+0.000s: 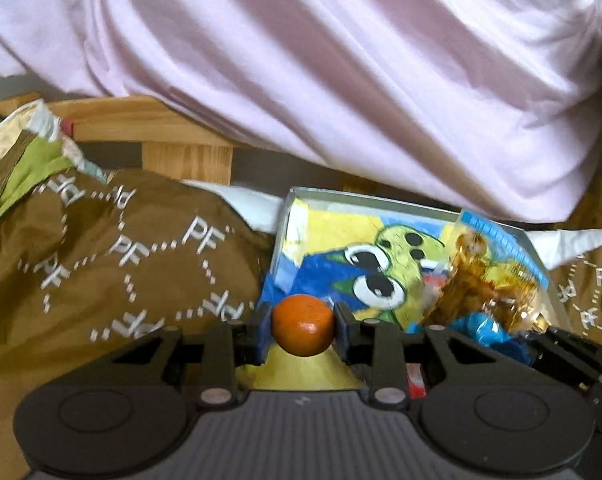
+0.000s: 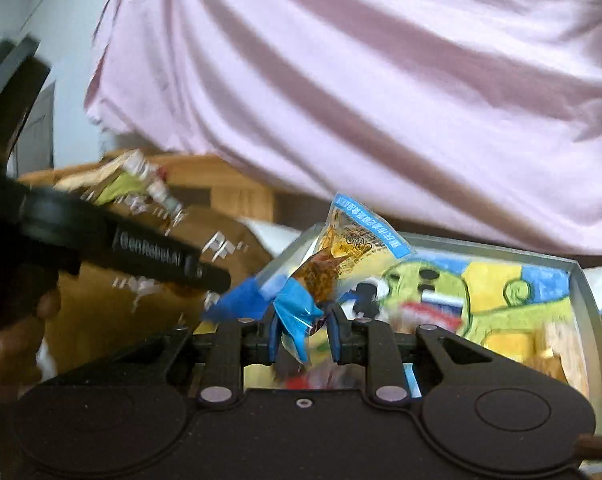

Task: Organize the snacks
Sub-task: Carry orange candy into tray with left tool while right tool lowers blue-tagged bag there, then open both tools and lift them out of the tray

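Field notes, taken left to right. At the far left lay a crumpled brown bag point(image 1: 113, 256) with white lettering, a green-and-cream wrapper point(image 1: 29, 148) heaped on its upper left corner, and a light wooden frame point(image 1: 161, 136) behind. My left claw point(image 1: 302, 330) was clamped on a small orange fruit point(image 1: 303, 325), both pads pressed against its sides, held over the near left corner of the tray point(image 1: 365, 199). The tray was a shallow grey one lined with a bright cartoon sheet point(image 1: 365, 264). To the right, my right claw point(image 2: 304, 334) pinched the blue twisted end of a clear snack packet point(image 2: 341, 256), the packet standing up over the tray's left half; the pads met only thin film. Risks as I judged them: the round fruit could roll out of the pads if the grip eased, and the packet could slide through because so little film was caught. The two claws were near each other and might knock together over the tray. More wrapped snacks point(image 2: 429, 312) sat blurred on the lining. Behind everything hung a person's pale pink shirt point(image 1: 341, 80); a pale wall point(image 2: 61, 20) showed at upper left in the right view.
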{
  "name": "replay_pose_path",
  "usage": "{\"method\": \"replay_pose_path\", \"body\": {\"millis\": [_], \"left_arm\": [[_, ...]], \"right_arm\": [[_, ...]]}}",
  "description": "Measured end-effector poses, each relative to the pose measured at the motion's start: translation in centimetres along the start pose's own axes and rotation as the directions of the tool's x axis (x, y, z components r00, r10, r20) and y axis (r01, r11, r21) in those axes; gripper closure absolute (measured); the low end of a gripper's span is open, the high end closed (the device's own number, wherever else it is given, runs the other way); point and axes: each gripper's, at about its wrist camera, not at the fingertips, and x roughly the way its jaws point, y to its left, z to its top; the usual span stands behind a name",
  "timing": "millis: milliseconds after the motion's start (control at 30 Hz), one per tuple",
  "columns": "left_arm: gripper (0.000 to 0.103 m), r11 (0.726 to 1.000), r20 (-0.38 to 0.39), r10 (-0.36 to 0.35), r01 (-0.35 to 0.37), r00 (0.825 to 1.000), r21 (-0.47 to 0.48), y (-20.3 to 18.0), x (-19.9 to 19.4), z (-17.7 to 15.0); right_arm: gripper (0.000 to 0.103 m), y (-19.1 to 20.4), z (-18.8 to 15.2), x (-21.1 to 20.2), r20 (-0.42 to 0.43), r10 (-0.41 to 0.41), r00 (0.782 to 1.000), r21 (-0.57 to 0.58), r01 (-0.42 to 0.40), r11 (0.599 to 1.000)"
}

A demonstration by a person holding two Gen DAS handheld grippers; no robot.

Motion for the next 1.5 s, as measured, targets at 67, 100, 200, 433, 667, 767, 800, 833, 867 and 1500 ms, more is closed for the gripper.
{"method": "replay_pose_path", "body": {"millis": [67,100,200,433,667,767,800,833,867,1500], "left_arm": [[0.068,1.000,-0.008,0.009,-0.008,1.000,0.010,-0.2,1.2,0.5],[0.068,1.000,-0.014,0.008,-0.008,1.000,0.009,-0.2,1.7,0.6],[0.068,1.000,-0.043,0.004,-0.004,0.999,0.013,-0.4,3.3,0.5],[0.068,1.000,-0.119,0.005,-0.004,0.993,0.002,-0.5,5.7,-1.0],[0.068,0.999,-0.147,-0.001,-0.004,0.989,-0.032,-0.1,6.2,-1.6],[0.068,0.999,-0.152,0.000,-0.008,0.988,-0.047,0.2,6.4,-1.7],[0.068,0.999,-0.152,0.001,-0.008,0.988,-0.049,0.2,6.4,-1.8],[0.068,0.999,-0.150,0.001,-0.009,0.989,-0.051,0.2,6.4,-1.8],[0.068,0.999,-0.149,0.001,-0.009,0.989,-0.052,0.2,6.4,-1.8],[0.036,0.991,-0.099,-0.016,0.003,0.995,-0.131,0.8,3.0,-0.5]], "right_arm": [[0.078,-0.6,0.2,0.9,-0.003,0.003,1.000,-0.001,-0.003,1.000],[0.078,-0.8,0.2,1.4,-0.013,0.010,1.000,0.006,-0.010,1.000],[0.078,-1.3,-0.2,2.9,-0.064,0.032,0.997,0.021,-0.031,0.999],[0.077,-1.3,-1.6,3.8,-0.135,0.040,0.990,0.012,-0.039,0.999],[0.075,-1.2,-1.6,3.9,-0.136,0.040,0.990,-0.002,-0.040,0.999],[0.074,-1.1,-1.6,3.8,-0.137,0.036,0.990,-0.008,-0.038,0.999],[0.074,-1.1,-1.7,3.7,-0.136,0.037,0.990,-0.008,-0.038,0.999],[0.074,-1.2,-1.7,3.7,-0.135,0.037,0.990,-0.007,-0.039,0.999],[0.074,-1.2,-1.7,3.7,-0.134,0.037,0.990,-0.007,-0.039,0.999],[0.017,-1.6,0.3,0.7,-0.049,-0.019,0.999,-0.034,0.018,0.999]]}}
